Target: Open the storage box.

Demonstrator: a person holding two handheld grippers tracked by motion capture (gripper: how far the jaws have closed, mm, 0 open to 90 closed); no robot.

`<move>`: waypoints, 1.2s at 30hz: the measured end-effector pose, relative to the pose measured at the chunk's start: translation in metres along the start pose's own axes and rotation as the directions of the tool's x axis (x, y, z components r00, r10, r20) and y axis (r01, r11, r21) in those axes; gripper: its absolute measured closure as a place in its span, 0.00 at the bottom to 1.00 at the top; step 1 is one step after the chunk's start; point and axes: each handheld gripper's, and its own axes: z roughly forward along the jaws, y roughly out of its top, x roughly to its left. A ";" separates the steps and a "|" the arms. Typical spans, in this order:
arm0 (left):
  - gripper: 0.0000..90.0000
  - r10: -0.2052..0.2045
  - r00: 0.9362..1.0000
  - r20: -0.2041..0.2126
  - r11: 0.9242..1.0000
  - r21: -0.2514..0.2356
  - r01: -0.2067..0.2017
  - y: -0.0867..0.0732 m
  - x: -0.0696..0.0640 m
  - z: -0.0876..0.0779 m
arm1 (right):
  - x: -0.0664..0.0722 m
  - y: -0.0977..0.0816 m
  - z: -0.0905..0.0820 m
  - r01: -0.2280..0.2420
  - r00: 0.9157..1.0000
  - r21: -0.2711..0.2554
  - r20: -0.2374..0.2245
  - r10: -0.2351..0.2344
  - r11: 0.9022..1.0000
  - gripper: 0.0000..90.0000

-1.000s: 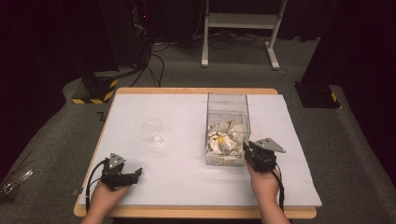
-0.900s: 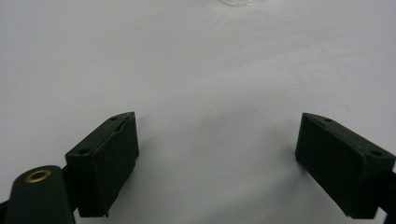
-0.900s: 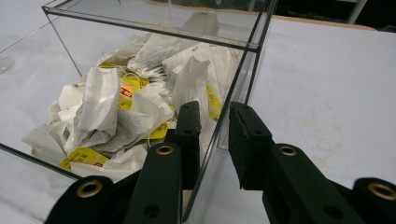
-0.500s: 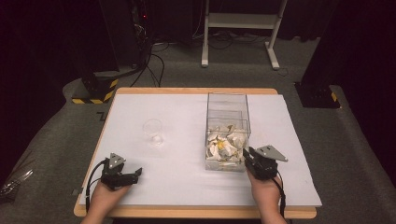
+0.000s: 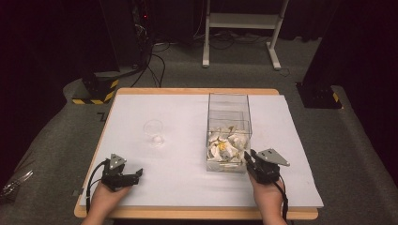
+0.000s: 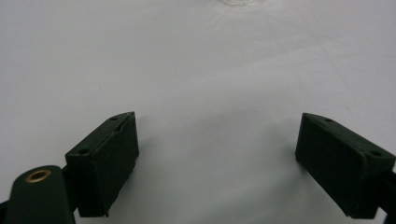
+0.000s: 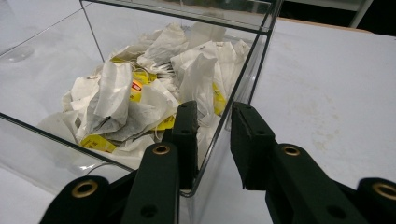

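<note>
A clear plastic box (image 5: 230,101) stands right of the table's middle, with a heap of white and yellow tea bags (image 5: 225,145) in it. My right gripper (image 5: 247,157) is at the box's near right corner. In the right gripper view its jaws (image 7: 215,112) straddle the box's right wall (image 7: 252,60), one inside by the tea bags (image 7: 140,93) and one outside, shut on the wall. My left gripper (image 5: 139,174) rests near the table's front left. It stands open (image 6: 217,135) over bare white tabletop, with nothing between its fingers.
A small clear glass cup (image 5: 154,131) stands left of the box, ahead of the left gripper; its base shows at the top edge (image 6: 240,2) of the left gripper view. The white tabletop (image 5: 187,112) has a wooden rim. Dark stands and cables lie beyond the table.
The right hand has shifted slightly toward the table's near edge at the box's corner. The left hand has stayed put.
</note>
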 end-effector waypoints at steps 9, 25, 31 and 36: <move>0.15 0.001 1.000 -0.001 1.000 -0.002 -0.001 0.000 0.000 0.000 | 0.000 -0.001 -0.001 -0.014 1.000 0.008 -0.003 0.014 1.000 0.81; 0.15 0.001 1.000 -0.001 1.000 -0.002 -0.001 0.000 0.000 0.000 | 0.008 -0.011 -0.015 -0.015 1.000 -0.001 -0.015 0.015 1.000 0.81; 0.15 0.001 1.000 0.000 1.000 -0.001 -0.001 0.000 0.000 0.000 | 0.010 -0.014 -0.020 -0.007 1.000 -0.002 -0.018 0.007 1.000 0.81; 0.15 0.001 1.000 0.000 1.000 -0.001 -0.001 0.000 0.000 0.000 | 0.011 -0.016 -0.023 -0.005 1.000 -0.006 -0.018 0.005 1.000 0.81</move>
